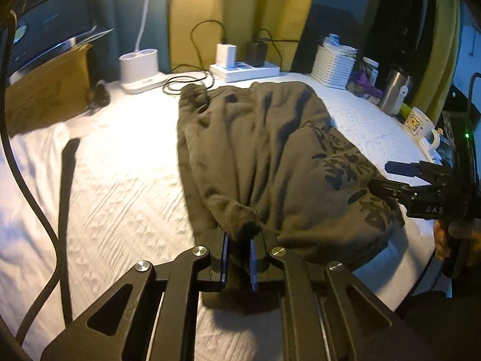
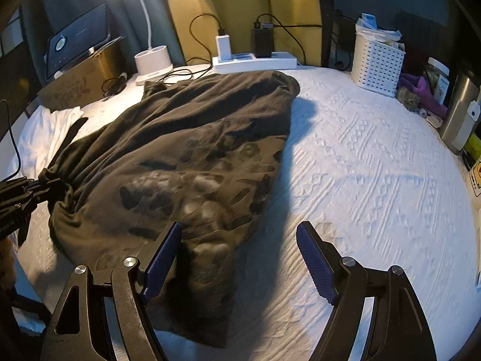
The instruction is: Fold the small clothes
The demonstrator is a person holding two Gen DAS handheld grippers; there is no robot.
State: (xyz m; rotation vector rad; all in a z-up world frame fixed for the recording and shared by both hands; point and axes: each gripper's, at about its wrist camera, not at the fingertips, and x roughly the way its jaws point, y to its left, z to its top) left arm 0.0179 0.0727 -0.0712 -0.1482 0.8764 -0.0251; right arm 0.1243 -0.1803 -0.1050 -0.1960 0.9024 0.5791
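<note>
Left gripper (image 1: 239, 258) clamps a bunched edge of the dark olive printed cotton shirt (image 2: 192, 156); right gripper (image 2: 239, 258) gapes apart at its five o'clock corner.

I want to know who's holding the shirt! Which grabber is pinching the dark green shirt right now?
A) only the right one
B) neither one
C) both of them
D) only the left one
D: the left gripper is closed on a bunched edge of the shirt, while the right gripper hangs wide open with nothing between its fingers.
</note>
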